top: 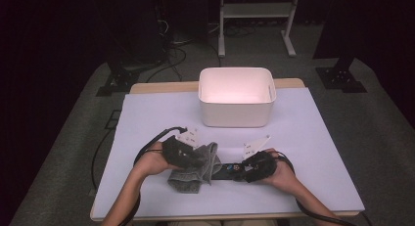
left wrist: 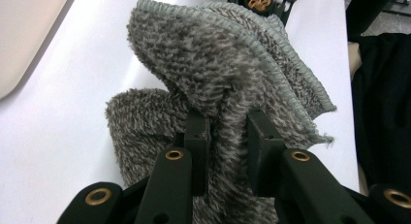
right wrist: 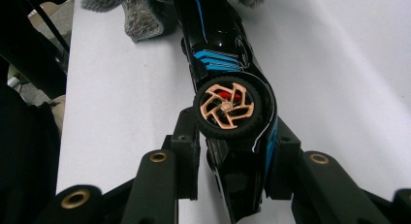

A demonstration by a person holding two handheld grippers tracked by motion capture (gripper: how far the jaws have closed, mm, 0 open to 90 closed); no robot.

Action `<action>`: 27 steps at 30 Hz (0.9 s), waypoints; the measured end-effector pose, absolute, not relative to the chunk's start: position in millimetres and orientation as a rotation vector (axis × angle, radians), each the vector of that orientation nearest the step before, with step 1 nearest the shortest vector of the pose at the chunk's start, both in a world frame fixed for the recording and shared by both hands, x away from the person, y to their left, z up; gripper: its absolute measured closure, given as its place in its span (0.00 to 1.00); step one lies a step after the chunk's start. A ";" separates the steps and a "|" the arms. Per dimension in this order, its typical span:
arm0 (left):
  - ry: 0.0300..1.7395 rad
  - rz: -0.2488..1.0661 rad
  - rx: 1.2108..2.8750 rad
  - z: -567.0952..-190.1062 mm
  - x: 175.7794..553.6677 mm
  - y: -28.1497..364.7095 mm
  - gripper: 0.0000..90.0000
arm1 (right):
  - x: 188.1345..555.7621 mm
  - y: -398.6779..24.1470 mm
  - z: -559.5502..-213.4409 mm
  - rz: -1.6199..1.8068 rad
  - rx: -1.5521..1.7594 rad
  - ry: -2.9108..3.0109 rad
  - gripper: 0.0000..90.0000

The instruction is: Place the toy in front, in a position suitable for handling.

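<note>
Left gripper [left wrist: 228, 136] pinches grey cloth [left wrist: 218, 73]; right gripper [right wrist: 232, 156] clamps black toy car [right wrist: 228, 64] lying ahead of it on its side. Risk: cloth wiping could twist car loose, since the grip sits at one end.

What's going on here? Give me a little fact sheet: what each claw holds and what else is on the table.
Left gripper: shut on a fold of the grey cloth
Right gripper: shut on the black toy car, which lies on its side
Cloth and car: cloth drapes over the car's far end
White bin: behind both, looks empty
Table: white cover
</note>
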State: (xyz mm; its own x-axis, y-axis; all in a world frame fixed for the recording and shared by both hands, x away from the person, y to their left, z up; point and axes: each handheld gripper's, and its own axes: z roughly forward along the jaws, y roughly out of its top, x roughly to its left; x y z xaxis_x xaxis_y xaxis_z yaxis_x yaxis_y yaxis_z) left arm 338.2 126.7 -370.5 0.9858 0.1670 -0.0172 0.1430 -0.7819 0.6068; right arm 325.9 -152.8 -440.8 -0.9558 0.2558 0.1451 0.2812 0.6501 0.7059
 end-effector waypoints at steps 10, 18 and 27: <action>0.311 0.031 2.491 -382.3 337.6 144.0 0.82 | 326.2 -152.9 -440.5 -1.211 -0.459 -2.825 0.71; 0.302 0.015 2.478 -387.0 337.9 139.6 0.82 | 329.9 -148.7 -436.1 -1.167 -0.449 -2.801 0.61; 0.304 0.005 2.451 -389.4 338.5 141.2 0.82 | 334.6 -122.9 -416.5 -1.074 -0.347 -2.879 0.55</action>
State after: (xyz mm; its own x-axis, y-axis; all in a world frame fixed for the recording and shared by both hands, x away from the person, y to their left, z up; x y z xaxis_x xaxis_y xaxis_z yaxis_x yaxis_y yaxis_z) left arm 338.5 141.2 -389.4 0.9729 0.2192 -0.0733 0.2168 -0.7558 0.6179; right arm 334.6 -122.9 -416.5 -0.9736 0.1919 0.1234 0.2259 0.7336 0.6409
